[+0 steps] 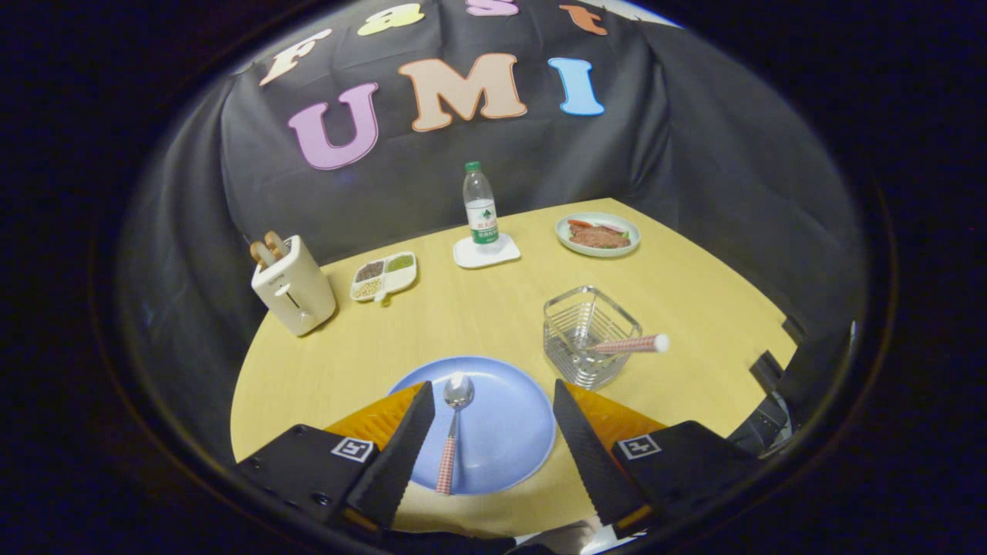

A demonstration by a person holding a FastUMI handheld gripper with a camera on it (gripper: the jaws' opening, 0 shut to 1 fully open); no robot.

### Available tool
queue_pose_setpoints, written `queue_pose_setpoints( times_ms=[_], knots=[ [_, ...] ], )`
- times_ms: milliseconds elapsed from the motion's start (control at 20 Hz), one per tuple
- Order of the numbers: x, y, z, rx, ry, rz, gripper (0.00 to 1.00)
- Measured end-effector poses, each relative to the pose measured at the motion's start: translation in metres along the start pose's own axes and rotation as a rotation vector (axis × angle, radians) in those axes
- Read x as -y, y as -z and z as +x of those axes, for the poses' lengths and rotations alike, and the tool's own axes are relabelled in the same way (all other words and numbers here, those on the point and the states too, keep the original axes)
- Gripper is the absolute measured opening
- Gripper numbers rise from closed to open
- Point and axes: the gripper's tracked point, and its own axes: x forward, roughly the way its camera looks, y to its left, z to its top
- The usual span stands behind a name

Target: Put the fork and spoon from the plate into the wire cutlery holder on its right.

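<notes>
Hand-held gripper [493,393] sits low in the frame with its fingers wide apart and nothing between them but air; I see them straddling the blue plate [517,443] at bottom centre. On that plate lies the spoon [453,432], bowl pointing away from me and its checked handle running back toward the left finger. Right of the plate, just beyond the right finger, stands the wire cutlery holder [587,335], with another checked handle [626,344] leaning out over its right rim; I take that for the fork, though its head is hidden inside.

My read on the spoon: light, rigid, and thin, lying nearly flat on a smooth glazed surface, so it may skate or pivot if I nudge it from one side. I would close across the handle at mid-length, where it is thicker and likely less slick than the polished metal bowl, coming down squarely so both fingers meet it together. Gripped too near the end, it would probably droop.
</notes>
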Motion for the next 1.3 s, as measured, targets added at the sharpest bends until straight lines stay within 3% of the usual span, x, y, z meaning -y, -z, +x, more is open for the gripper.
queue_pose_setpoints(
  times_ms=[350,650,1000,1300],
  knots=[
    [-0.021,0.077,0.034,-0.106,-0.029,0.04,0.98],
    [-0.041,0.108,0.05,-0.165,-0.073,0.016,0.94],
    [-0.035,0.114,0.059,-0.17,-0.032,0.02,0.5],
    [-0.028,0.116,0.057,-0.178,-0.019,-0.05,0.12]
  ],
)
